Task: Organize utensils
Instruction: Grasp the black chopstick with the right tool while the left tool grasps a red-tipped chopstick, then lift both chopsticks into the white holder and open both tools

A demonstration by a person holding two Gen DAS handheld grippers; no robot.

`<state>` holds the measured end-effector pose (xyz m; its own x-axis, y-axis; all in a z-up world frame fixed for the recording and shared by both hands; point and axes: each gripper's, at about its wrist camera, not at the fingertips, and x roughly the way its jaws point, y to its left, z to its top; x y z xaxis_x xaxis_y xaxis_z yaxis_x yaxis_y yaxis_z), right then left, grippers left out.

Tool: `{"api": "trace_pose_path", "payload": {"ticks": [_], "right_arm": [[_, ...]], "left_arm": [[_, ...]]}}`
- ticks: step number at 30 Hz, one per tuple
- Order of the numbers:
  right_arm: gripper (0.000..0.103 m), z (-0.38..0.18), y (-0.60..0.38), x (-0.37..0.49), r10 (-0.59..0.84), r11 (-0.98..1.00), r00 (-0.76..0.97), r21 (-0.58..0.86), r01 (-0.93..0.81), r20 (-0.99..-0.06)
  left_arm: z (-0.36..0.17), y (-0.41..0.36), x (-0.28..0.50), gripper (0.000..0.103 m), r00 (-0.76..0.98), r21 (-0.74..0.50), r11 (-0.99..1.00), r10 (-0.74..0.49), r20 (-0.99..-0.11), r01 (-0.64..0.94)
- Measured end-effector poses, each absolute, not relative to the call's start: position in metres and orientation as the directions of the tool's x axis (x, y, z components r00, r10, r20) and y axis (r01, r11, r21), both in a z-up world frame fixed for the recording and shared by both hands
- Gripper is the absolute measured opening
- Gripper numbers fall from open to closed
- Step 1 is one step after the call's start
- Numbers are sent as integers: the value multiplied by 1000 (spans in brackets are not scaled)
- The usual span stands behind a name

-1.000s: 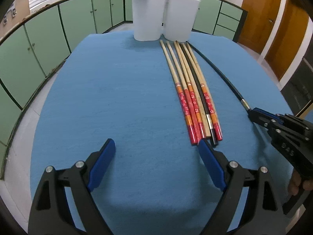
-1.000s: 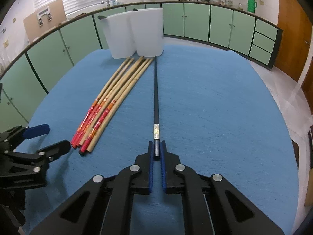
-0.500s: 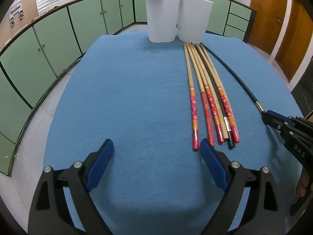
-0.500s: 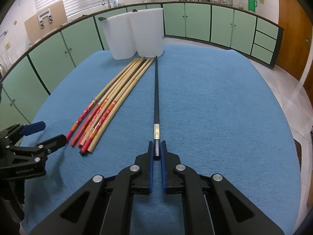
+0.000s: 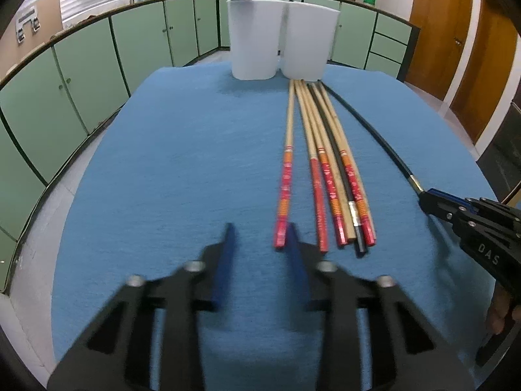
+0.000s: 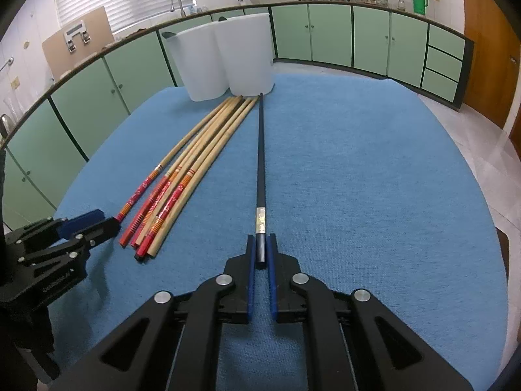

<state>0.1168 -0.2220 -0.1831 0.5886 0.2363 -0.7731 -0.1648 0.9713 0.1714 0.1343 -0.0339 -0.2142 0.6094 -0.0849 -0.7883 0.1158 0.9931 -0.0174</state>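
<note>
1. The right gripper (image 6: 260, 254) has its blue-padded jaws pinched tight on the near end of one long black chopstick with a silver band (image 6: 261, 176), which lies on the blue cloth-covered table (image 6: 358, 179) pointing at the far containers.
2. The left gripper (image 5: 259, 238) is partly open and holds nothing; its right finger sits just beside the near end of the leftmost bamboo chopstick with a red patterned handle (image 5: 286, 182).
3. The bundle of chopsticks (image 5: 329, 169) lies between the grippers: about five bamboo ones and a second black chopstick (image 5: 338, 176).
4. That second black one is clear only in the left wrist view; the right view shows just a dark tip.
5. Farthest, two white plastic containers (image 5: 280, 44) stand touching side by side, just beyond the chopstick tips, with green kitchen cabinets (image 6: 358, 39) behind.
</note>
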Motion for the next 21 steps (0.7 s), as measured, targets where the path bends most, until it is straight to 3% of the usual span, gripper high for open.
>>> {"api": "trace_pose_path", "payload": {"ticks": [1, 9, 21], "right_arm": [[7, -183, -222, 117, 237, 971, 589, 172, -165, -773], [7, -169, -222, 113, 238, 971, 612, 164, -176, -754], [7, -89, -242, 113, 271, 963, 697, 185, -197, -664]], "left_arm": [[-215, -37, 134, 6, 610, -20, 992, -91, -787, 122], [-202, -35, 128, 5, 636, -24, 993, -93, -766, 117], [-104, -22, 106, 5, 765, -36, 990, -126, -632, 133]]}}
